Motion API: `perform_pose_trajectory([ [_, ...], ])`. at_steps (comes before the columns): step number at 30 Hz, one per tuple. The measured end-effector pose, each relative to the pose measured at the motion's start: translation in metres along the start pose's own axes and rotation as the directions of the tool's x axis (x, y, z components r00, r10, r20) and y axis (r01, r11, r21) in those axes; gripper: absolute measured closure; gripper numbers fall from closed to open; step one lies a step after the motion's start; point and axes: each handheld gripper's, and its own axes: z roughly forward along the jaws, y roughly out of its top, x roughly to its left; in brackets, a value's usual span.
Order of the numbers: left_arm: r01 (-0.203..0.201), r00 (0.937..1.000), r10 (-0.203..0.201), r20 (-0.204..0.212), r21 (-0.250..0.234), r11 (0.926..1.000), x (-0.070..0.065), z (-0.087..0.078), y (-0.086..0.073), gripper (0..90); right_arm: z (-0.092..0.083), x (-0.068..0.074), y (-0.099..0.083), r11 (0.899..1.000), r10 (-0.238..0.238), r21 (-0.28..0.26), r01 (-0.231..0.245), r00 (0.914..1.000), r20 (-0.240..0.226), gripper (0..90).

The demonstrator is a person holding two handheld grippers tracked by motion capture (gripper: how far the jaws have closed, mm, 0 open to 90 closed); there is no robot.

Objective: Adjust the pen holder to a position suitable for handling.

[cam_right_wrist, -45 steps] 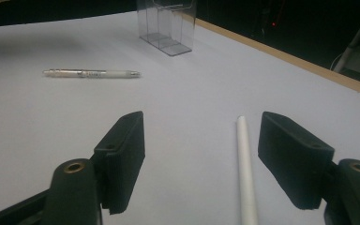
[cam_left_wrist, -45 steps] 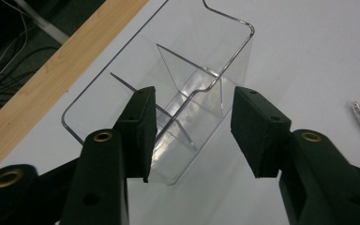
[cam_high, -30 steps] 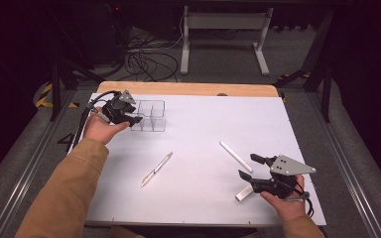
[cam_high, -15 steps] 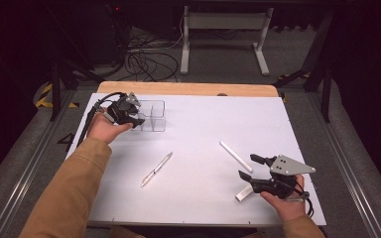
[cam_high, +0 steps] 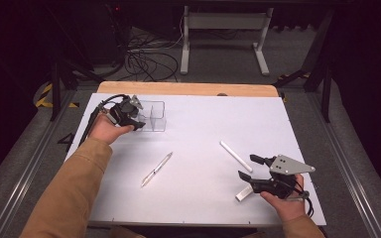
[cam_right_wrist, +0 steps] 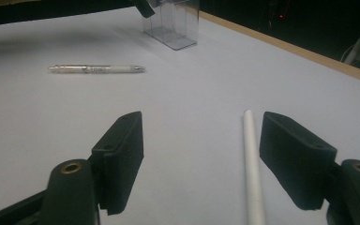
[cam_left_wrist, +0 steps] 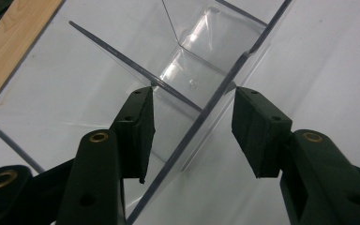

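Left gripper (cam_high: 135, 120) at far-left, jaws apart astride near wall of clear plastic organizer (cam_high: 156, 115), not clamped; 1 jaw inside compartment, 1 outside. Box rigid, glossy, thin-walled, with dividers.

Centre: slim white-silver pen (cam_high: 157, 169), long axis diagonal, nearer left hand.

Right gripper (cam_high: 250, 174) wide open, empty. Matte white stick (cam_high: 235, 155) just ahead, long axis running away between jaws, nearer right-hand jaw.

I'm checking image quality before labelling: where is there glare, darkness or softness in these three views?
High view: the white table is evenly lit, the surroundings nearly black. Left gripper view: bright reflections streak the clear box, and its walls are hard to separate. Right gripper view: the pen reads sharp, the near jaws look soft, and the white stick blends into the table.
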Motion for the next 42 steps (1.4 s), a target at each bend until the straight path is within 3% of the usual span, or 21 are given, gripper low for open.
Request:
perform_pose_trajectory([
  [5,-0.029,0.9995,0.029,-0.007,0.013,0.9995,-0.001,0.002,0.0,50.1,0.0,0.001,0.0,1.0,0.01,-0.002,-0.01,0.9999,-0.003,31.6],
  [13,-0.039,0.9992,0.039,-0.003,0.022,0.999,-0.001,0.001,-0.001,52.1,0.001,0.0,0.0,1.0,0.01,0.001,-0.01,0.9999,-0.004,31.6],
  [23,-0.092,0.9954,0.092,-0.027,0.009,0.9957,0.0,-0.004,0.0,54.5,0.001,0.0,0.0,1.0,0.013,0.002,-0.013,0.9999,-0.008,31.6],
  [26,-0.128,0.9908,0.128,-0.042,0.005,0.9917,0.0,-0.008,0.0,57.7,0.002,0.0,-0.001,1.0,0.012,0.009,-0.011,0.9999,-0.013,31.3],
  [31,-0.172,0.9843,0.174,-0.03,0.061,0.9833,-0.001,-0.009,0.004,61.9,0.002,0.0,-0.001,1.0,0.012,0.009,-0.012,0.9998,-0.018,31.3],
  [42,-0.227,0.9739,0.223,0.045,0.125,0.9659,-0.001,-0.014,0.007,72.5,0.002,0.0,-0.001,1.0,0.022,0.014,-0.021,0.9995,-0.023,30.9],
])
